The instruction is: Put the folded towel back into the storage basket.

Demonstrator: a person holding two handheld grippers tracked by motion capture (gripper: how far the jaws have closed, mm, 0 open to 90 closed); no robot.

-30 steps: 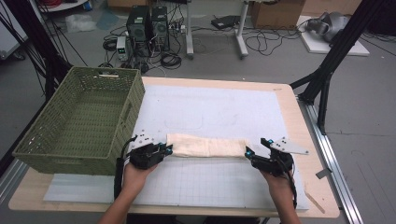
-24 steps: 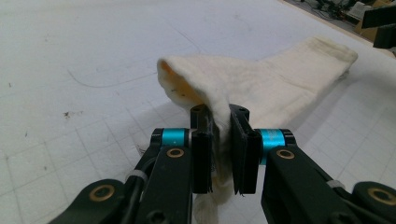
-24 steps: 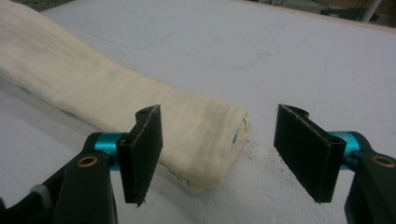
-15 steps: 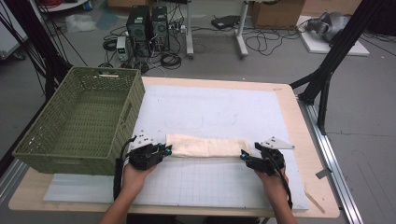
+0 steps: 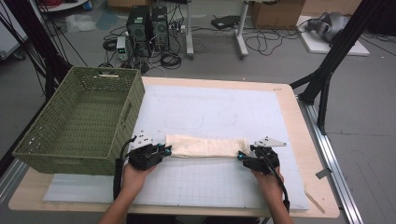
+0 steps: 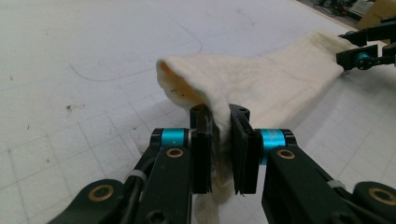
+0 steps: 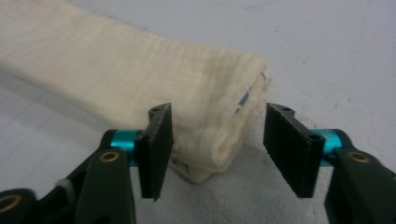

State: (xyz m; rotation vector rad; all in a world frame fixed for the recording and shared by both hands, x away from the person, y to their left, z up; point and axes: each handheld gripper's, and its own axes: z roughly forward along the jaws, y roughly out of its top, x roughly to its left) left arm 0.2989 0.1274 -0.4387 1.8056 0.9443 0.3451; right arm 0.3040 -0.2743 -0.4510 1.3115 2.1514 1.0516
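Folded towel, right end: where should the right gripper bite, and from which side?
Grip the stacked corner of the folded towel lying between the right gripper's jaws, which have just been closing. Come level from its end, low to the mat, so every layer is caught.

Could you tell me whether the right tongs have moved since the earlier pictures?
Yes. In the high view the right tongs have slid left toward the green basket, onto the folded cloth's end, jaws closing around it but not yet pressing.
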